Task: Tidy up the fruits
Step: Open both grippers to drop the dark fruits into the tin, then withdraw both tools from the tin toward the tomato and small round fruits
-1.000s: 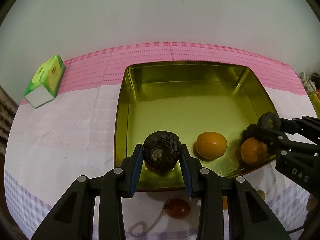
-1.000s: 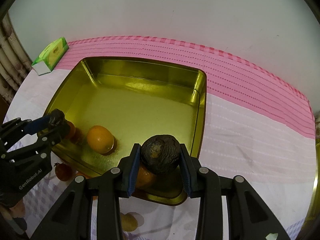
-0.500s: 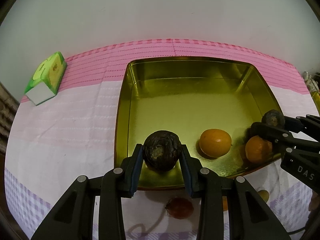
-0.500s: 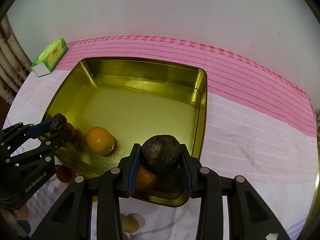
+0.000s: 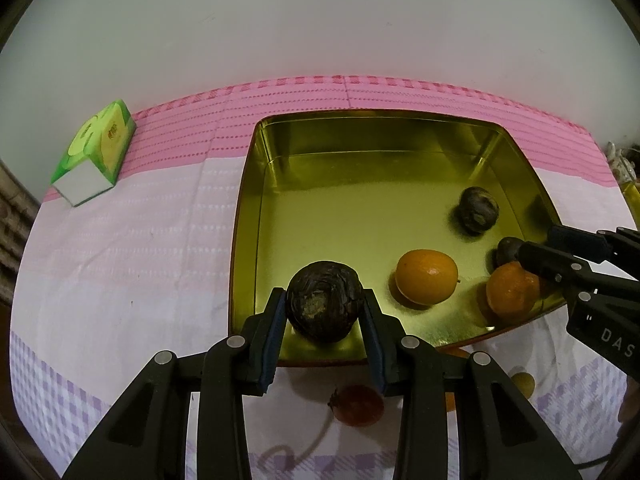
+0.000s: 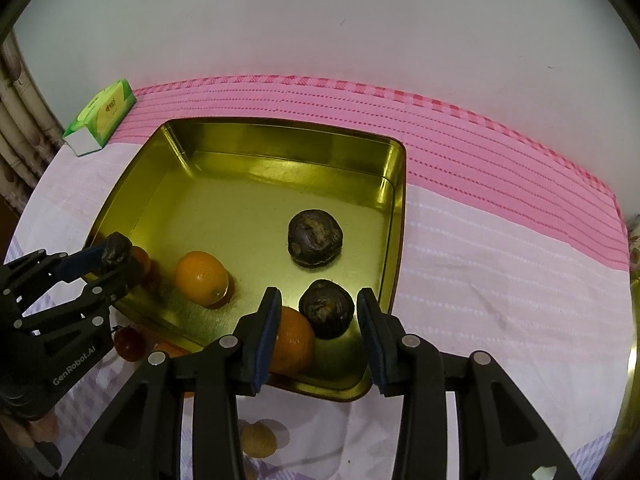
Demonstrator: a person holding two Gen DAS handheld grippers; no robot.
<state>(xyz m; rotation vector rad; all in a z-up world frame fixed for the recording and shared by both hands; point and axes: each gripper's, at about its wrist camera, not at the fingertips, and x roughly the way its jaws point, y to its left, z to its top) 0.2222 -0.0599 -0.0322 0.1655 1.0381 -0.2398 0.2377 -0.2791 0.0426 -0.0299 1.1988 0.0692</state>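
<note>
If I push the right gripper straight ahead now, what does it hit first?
Probably the dark fruit sitting between the fingers of the open right gripper, in the gold tray; depth is unclear.

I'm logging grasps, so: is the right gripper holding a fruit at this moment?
No, the right gripper stands open, and the dark wrinkled fruit rests on the floor of the gold tin between its fingers, clear of both.

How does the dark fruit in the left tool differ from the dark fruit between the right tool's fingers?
The clamped fruit is pinched by both pads of the left tool; the loose fruit has gaps to the open right tool. The clamped fruit hangs over the near edge of the tray; the loose fruit seems to lie on its floor against an orange. Both are dark, round, wrinkled.
</note>
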